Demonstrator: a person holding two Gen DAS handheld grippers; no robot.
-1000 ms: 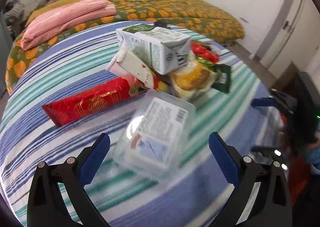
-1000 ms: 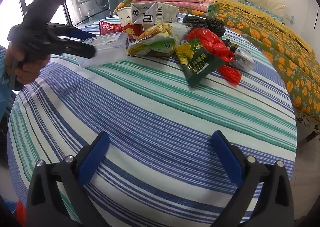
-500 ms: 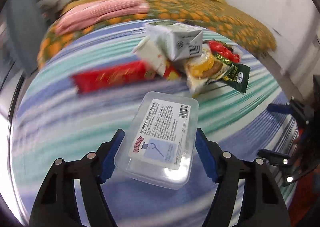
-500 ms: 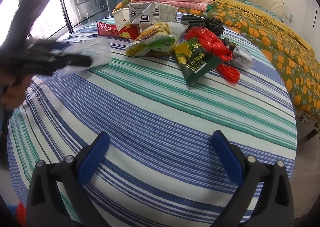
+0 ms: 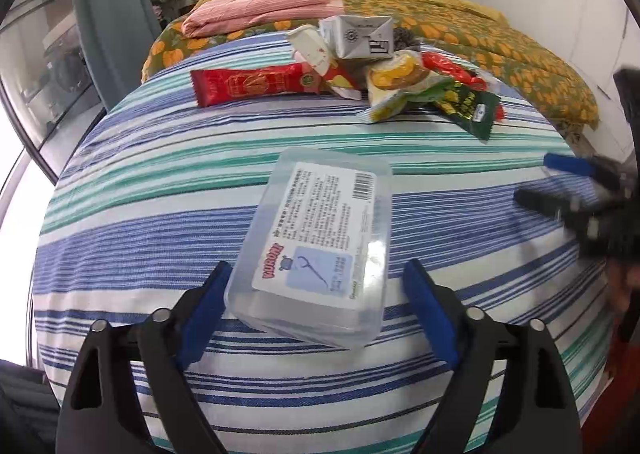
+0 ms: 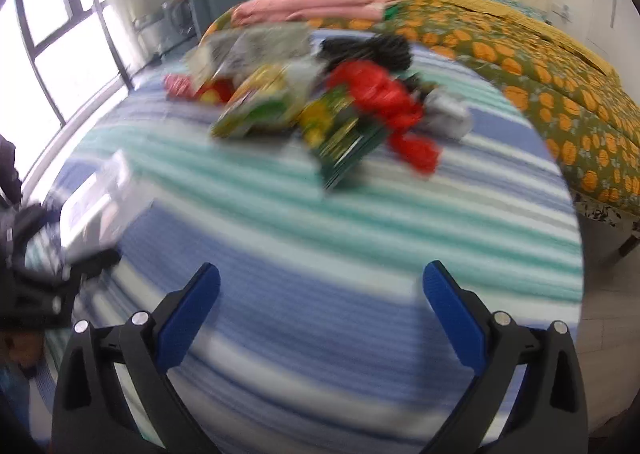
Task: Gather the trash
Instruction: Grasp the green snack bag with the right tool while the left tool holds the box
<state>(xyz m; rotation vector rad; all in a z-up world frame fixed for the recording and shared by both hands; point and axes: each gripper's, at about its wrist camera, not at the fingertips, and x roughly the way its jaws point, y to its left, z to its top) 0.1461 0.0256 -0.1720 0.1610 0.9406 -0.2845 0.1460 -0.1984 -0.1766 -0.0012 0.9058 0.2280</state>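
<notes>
My left gripper is shut on a clear plastic box with a white and blue label, held above the striped tablecloth. The box also shows blurred at the left of the right wrist view. A pile of trash lies at the far side: a red wrapper, a grey carton, a yellow snack bag, a green packet and red plastic. My right gripper is open and empty over the near side of the table, short of the pile.
A bed with an orange-patterned cover and folded pink cloth stands behind the table. A window and a teal curtain are at the left. The table edge drops off at the right.
My left gripper has drawn the plastic box back from the pile toward the near table edge. The right gripper has moved, so its view is blurred, and the pile looks closer.
</notes>
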